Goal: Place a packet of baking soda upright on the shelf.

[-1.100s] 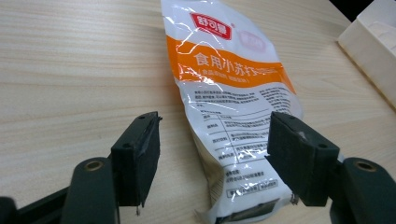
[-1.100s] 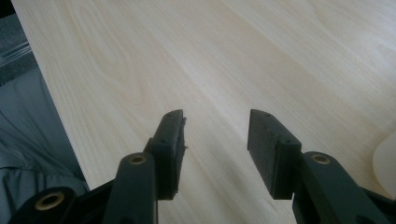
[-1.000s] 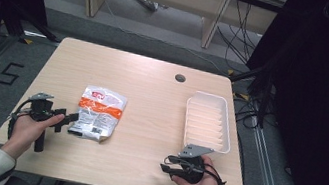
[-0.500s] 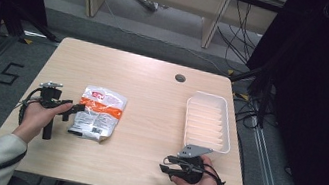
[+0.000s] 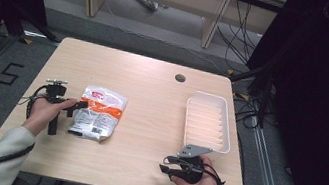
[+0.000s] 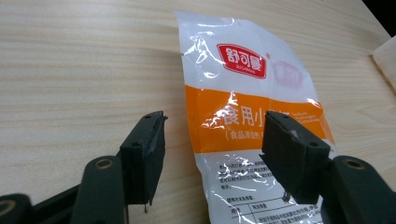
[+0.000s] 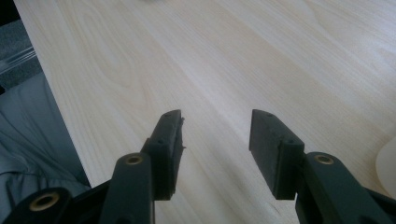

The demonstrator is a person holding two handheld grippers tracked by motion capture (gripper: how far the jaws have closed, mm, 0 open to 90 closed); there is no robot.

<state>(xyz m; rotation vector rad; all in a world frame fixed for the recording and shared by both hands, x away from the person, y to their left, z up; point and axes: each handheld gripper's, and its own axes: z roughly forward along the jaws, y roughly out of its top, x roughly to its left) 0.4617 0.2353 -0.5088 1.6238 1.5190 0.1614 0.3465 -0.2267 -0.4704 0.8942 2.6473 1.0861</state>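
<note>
Two hand-held grippers over a wooden table (image 5: 153, 85), a white tray (image 5: 208, 121) and a plastic pouch (image 5: 98, 112).

The tray lay at the table's right side, the orange-and-white pouch flat at its left. The left gripper (image 6: 212, 140), jaws spread, straddled the pouch's near end; the right gripper (image 7: 215, 135) hovered agape above bare wood just beside the tray's near end.

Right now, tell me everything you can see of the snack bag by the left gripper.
The snack bag is a flat, glossy plastic pouch: white top with a red logo, an orange band with pale print, and a white lower part with small text. It looks sealed and slightly crinkled, lying flat on the wooden table, left of centre. The left gripper, jaws open, straddles its near left edge; whether they touch it is unclear.
</note>
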